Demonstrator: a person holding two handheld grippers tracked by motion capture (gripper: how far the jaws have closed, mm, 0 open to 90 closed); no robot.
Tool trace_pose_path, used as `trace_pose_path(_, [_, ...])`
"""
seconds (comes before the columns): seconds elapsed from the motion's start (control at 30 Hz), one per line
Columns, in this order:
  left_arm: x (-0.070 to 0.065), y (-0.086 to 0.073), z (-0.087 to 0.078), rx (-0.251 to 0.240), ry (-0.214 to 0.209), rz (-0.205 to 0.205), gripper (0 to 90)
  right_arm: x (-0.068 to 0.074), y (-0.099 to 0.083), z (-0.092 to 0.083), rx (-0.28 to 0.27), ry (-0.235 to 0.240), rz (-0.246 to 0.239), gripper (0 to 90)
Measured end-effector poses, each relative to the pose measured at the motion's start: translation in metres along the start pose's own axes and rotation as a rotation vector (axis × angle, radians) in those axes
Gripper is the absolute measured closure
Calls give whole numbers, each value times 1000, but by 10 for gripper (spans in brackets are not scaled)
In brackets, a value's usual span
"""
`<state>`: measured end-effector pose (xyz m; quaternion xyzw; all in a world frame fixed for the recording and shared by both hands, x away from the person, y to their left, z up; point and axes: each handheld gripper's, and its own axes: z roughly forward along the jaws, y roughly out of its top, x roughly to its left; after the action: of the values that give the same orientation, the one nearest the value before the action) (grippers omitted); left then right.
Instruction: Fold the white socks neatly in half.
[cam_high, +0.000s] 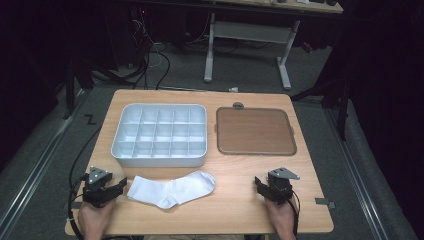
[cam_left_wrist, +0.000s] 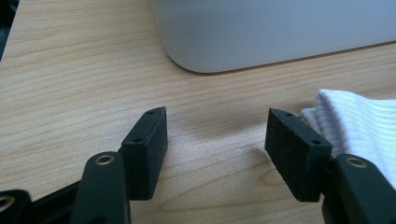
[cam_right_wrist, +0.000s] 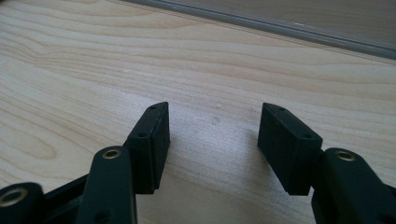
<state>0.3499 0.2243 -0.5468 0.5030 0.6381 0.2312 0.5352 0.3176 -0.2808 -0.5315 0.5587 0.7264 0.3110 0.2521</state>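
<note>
At the near edge of the table (cam_high: 300, 210), a light wood top with visible grain, two hands come in from below, each with a black gripper. The left gripper (cam_high: 114, 189) sits at the near left corner, its jaws spread with only bare wood between them. In the left gripper view its right pad (cam_left_wrist: 295, 151) stands just beside the ribbed cuff of the sock (cam_left_wrist: 359, 126); whether they touch cannot be told. The right gripper (cam_high: 261, 186) rests at the near right, also spread wide over bare wood, well apart from the sock.

The sock (cam_high: 172, 189) is white and lies flat between the two grippers, closer to the left one. Its long axis runs left to right along the near edge, slightly tilted. The cuff end points left toward the left gripper; the other end points right and a little away, and the heel bulges toward the person.

Just beyond the sock stands a white tray (cam_high: 116, 142) divided into many small compartments, its near wall close to the sock. Beside it on the right lies a brown lid (cam_high: 255, 131) with a grey rim, flat on the wood.

Past the table the room is dark: grey floor, loose cables (cam_high: 150, 60), and the white legs of a desk (cam_high: 285, 65).
</note>
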Motion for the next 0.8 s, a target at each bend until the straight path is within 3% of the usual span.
trace_pose_path(0.13, [-1, -1, 1, -6, 7, 8, 399, 0, 0, 0, 1, 1, 2, 446])
trace_pose_path(0.2, [-4, -3, 3, -10, 25, 45, 407, 0, 0, 0, -1, 0, -2, 457])
trace_pose_path(0.43, [-3, -2, 3, -4, 20, 42, 408, 0, 1, 0, -3, -2, -1, 477])
trace_pose_path(0.5, [-3, -2, 3, -7, 16, 26, 408, 0, 1, 0, -3, -2, 1, 478])
trace_pose_path(0.57, [1, 3, 1, -6, -1, -45, 407, 1, 1, 0, -1, -5, 4, 492])
trace_pose_path(0.7, [2, 4, 0, 0, -2, -52, 423, 1, 1, 0, -3, -5, 4, 529])
trace_pose_path(0.8, [2, 7, -3, 7, -27, -98, 433, 3, 2, -2, 2, 21, 17, 564])
